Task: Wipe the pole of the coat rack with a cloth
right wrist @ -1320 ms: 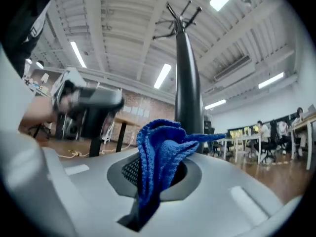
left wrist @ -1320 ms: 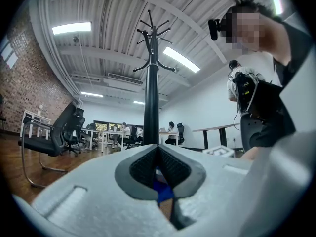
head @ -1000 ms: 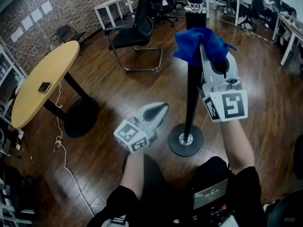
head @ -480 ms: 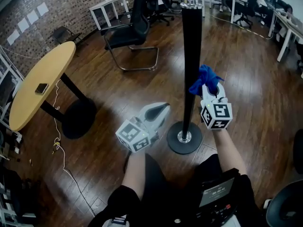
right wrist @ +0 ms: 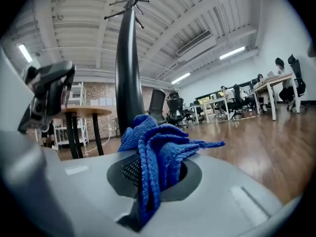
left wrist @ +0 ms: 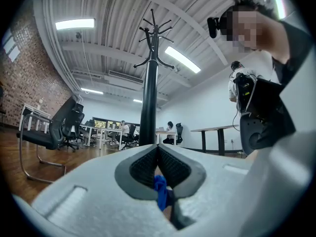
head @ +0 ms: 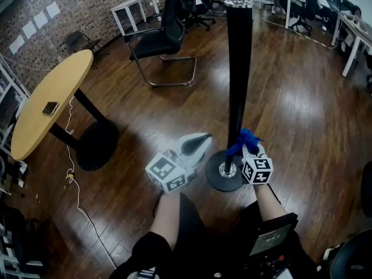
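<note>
Blue cloth [head: 244, 138] pinched in right claw [head: 246, 149], held at lower end of black coat-rack pole [head: 237, 68] just above round base [head: 216, 180]; left claw [head: 201, 138] pressed together, near base.

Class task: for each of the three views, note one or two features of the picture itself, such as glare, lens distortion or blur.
Head view: the wide-angle lens curves the room's edges; light glares off the wooden floor. Left gripper view: black rounded corners; a ceiling light strip burns out white. Right gripper view: the pole bows from distortion; the blue cloth up close looks sharp.
</note>
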### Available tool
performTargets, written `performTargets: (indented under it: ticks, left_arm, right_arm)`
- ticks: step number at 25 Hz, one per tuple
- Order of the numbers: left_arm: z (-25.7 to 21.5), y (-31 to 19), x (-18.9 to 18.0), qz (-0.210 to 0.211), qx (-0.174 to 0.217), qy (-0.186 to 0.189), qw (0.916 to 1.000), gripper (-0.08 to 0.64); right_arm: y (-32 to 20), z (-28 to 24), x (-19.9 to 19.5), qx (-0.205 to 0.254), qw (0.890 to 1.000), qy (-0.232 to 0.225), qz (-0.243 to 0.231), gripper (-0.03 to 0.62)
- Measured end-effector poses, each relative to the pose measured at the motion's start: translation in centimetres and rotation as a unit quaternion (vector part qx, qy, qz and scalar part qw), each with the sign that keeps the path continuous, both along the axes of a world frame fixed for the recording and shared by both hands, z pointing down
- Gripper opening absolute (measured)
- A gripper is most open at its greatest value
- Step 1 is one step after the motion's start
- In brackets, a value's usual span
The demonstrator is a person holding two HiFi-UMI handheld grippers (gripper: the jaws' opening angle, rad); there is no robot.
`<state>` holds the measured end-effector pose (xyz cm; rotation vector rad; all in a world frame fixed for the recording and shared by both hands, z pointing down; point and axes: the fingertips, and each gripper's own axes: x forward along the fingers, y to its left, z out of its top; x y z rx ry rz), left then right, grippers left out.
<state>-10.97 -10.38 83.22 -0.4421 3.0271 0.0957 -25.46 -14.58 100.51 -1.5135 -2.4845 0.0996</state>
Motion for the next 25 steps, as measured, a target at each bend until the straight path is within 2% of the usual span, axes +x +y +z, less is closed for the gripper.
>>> performTargets:
  ticks: [2, 5, 9, 13, 19, 22, 25]
  left_arm:
    - [-0.3, 0.0, -0.1, -0.001, 0.003, -0.002, 1.0000, 0.002]
    - [-2.3, 0.2, 0.3, -0.003, 0.015, -0.001, 0.9999, 0.002]
    - [-9.0, -0.4, 1.5, 0.013, 0.035, 0.001, 0.9993, 0.002]
    - [-21.0, -0.4, 2.5, 0.022, 0.046, -0.011, 0.9986, 0.002]
    - [-38.0, -5.2, 6.4, 0.070, 0.045, 0.000, 0.9966, 0.002]
    - [-43.5, -8.3, 9.2, 0.087, 0.050, 0.004, 0.9949, 0.002]
    - [-47.2, -10.3, 10.6, 0.093, 0.045, -0.006, 0.9946, 0.002]
  right_arm:
    - [0.0, -6.2, -0.3, -0.057, 0.998, -0.030, 0.000, 0.028]
    - [0.2, -18.0, 0.3, -0.137, 0.988, -0.077, -0.004, 0.028]
    - [0.0, -33.2, 3.5, -0.203, 0.973, -0.103, -0.030, 0.028]
    - [0.8, -44.5, 7.1, -0.181, 0.973, -0.124, -0.079, 0.029]
    - [-6.1, -56.6, 14.9, -0.156, 0.975, -0.067, -0.145, 0.029]
    - [-10.5, -60.5, 19.4, -0.122, 0.975, -0.054, -0.177, 0.029]
    - [-13.9, -63.6, 21.3, -0.109, 0.976, -0.053, -0.183, 0.028]
